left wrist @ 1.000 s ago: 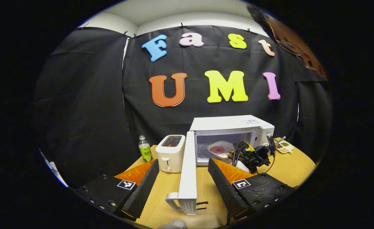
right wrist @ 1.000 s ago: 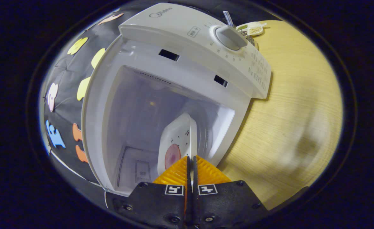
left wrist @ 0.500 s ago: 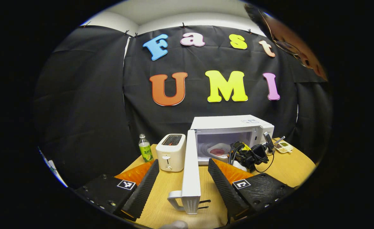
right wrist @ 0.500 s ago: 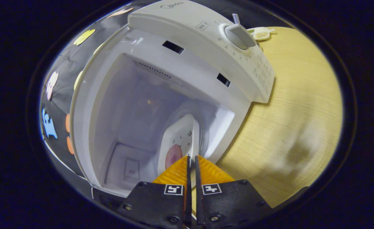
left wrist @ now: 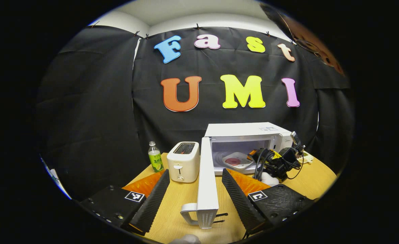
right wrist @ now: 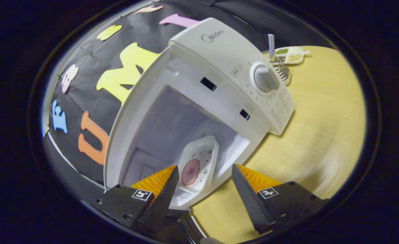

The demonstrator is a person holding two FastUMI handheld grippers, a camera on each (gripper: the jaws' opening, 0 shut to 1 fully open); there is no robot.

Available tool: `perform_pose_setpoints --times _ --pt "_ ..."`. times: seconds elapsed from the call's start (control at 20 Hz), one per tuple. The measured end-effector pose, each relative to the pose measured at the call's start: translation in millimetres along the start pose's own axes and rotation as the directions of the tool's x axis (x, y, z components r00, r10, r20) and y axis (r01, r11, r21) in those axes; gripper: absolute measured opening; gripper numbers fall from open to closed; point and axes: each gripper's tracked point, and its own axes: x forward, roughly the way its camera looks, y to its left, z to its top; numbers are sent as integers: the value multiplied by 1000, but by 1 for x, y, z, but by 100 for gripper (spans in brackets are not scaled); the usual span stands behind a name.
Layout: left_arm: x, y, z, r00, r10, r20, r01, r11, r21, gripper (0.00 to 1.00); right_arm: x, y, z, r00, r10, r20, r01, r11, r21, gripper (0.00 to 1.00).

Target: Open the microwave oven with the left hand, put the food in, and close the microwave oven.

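Plate of food (right wrist: 197, 162) sits inside microwave (right wrist: 219, 84). Your right gripper (right wrist: 204, 184) fingers apart, holding nothing: pull clear. Left gripper (left wrist: 196, 189) fingers apart astride door (left wrist: 206, 176): push edge, swing shut gently.

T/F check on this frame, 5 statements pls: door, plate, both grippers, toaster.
1. The microwave door is shut. False: it stands wide open.
2. The plate lies inside the microwave. True.
3. The right gripper is shut on the plate. False: its fingers are spread apart, with the plate free beyond them.
4. The left gripper is open, with the door's edge between its fingers. True; no finger visibly touches the door.
5. The toaster stands to the right of the microwave in the left gripper view. False: it stands to the left, next to a bottle.
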Motion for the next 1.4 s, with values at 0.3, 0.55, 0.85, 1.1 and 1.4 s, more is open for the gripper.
perform_pose_setpoints --times 0.3,0.55,0.85,1.1,1.4 --pt "1 1 31 999 -15 34 14 1000 20 95 -68 0 55 998 45 33 -33 956 -290 100" --pt "3 -6 46 998 -55 42 54 998 26 95 -131 -29 123 999 2 37 14 905 -425 100" --pt "12 8 43 999 -41 19 40 999 32 95 -207 -42 236 983 -17 182 135 743 -655 100" --pt "18 41 27 1000 23 11 -24 999 33 95 -264 -27 295 966 39 256 179 613 -770 100" --pt "28 75 7 999 39 -6 -39 999 9 89 -313 -8 301 966 56 253 170 600 -782 100"
